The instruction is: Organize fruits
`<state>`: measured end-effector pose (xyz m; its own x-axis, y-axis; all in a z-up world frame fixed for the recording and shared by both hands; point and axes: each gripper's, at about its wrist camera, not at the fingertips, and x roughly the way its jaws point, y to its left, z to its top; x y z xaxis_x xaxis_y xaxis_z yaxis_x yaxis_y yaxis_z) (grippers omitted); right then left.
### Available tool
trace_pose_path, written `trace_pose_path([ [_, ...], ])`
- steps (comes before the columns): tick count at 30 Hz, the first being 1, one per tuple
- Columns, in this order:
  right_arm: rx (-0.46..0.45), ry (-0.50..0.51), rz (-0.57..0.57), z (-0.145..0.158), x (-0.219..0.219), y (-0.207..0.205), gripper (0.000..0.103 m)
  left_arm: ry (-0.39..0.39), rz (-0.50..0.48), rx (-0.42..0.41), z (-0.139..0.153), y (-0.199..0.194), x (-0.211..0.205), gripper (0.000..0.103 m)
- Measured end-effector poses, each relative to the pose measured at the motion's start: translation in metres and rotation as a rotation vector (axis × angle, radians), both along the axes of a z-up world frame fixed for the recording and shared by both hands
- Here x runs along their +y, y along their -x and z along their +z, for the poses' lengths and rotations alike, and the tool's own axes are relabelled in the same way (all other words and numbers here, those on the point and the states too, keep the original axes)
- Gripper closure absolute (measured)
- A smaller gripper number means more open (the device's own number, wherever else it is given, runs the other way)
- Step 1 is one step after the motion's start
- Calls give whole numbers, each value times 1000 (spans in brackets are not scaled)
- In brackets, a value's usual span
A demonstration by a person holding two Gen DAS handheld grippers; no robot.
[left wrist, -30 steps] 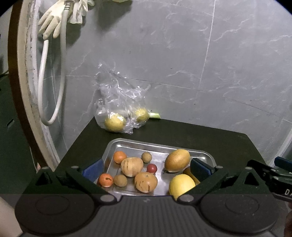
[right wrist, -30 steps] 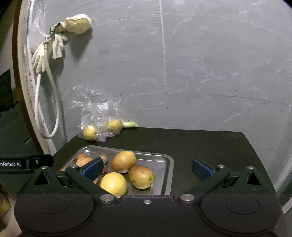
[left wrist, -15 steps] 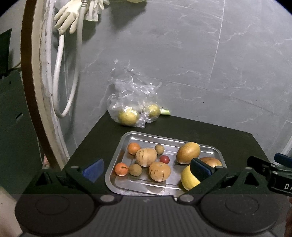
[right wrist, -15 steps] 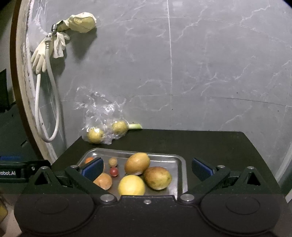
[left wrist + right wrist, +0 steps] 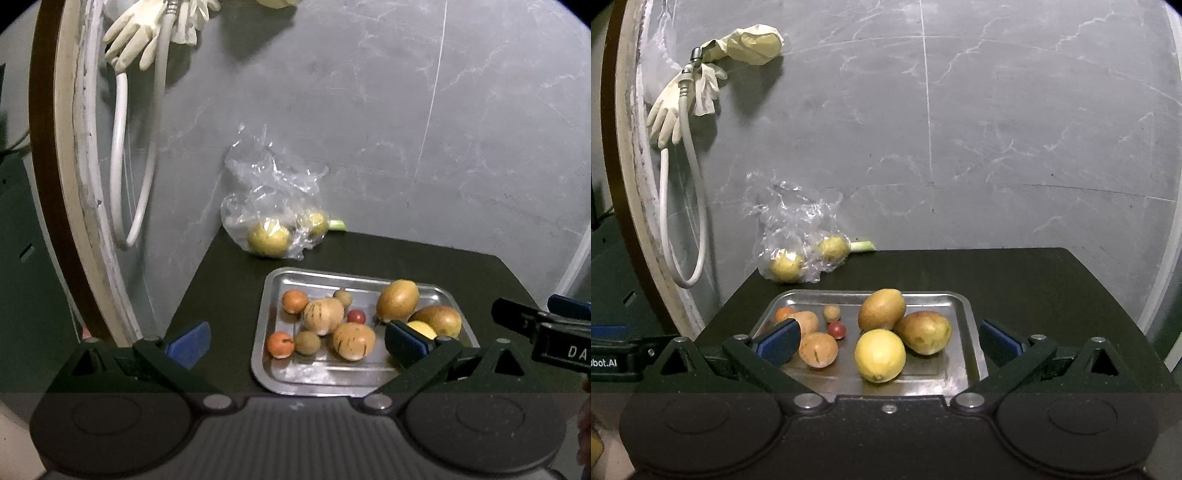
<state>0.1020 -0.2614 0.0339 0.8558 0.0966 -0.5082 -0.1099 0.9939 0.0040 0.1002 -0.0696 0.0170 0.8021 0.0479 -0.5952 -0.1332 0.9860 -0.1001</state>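
A steel tray (image 5: pixel 295 376) (image 5: pixel 967 354) on a dark table holds several fruits: a yellow lemon (image 5: pixel 880 355), two brownish oval fruits (image 5: pixel 881 309) (image 5: pixel 923 331), two striped tan fruits (image 5: pixel 322 315) (image 5: pixel 352 339), two small oranges (image 5: pixel 294 301) (image 5: pixel 279 344), a red cherry tomato (image 5: pixel 356 316) and small greenish ones (image 5: pixel 307 342). My left gripper (image 5: pixel 295 341) is open and empty, low over the tray's near-left part. My right gripper (image 5: pixel 888 339) is open and empty, low before the tray's near edge.
A clear plastic bag (image 5: pixel 271 218) with two yellow-green fruits lies at the back left by the grey wall. A white hose (image 5: pixel 120 177) and rubber gloves (image 5: pixel 670 110) hang on the left. The table's left edge (image 5: pixel 192 295) drops off.
Both grippers have shifted left and drawn back a little, so the tray sits further right in both views. Both stay open. The fruits have not moved.
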Motion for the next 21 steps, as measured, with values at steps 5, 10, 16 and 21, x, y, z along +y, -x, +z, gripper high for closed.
trace_pose_path([
  [5,2,16,-14,0,7,14,1,-12,-24,-2,-2,10,12,1],
  [10,1,36,-26,-1,11,25,1,-12,-37,9,-4,21,20,1],
  [16,4,42,-64,-3,14,39,1,3,-52,15,-7,31,28,1],
  [21,8,42,-88,-9,19,53,1,10,-73,14,-8,37,32,1],
])
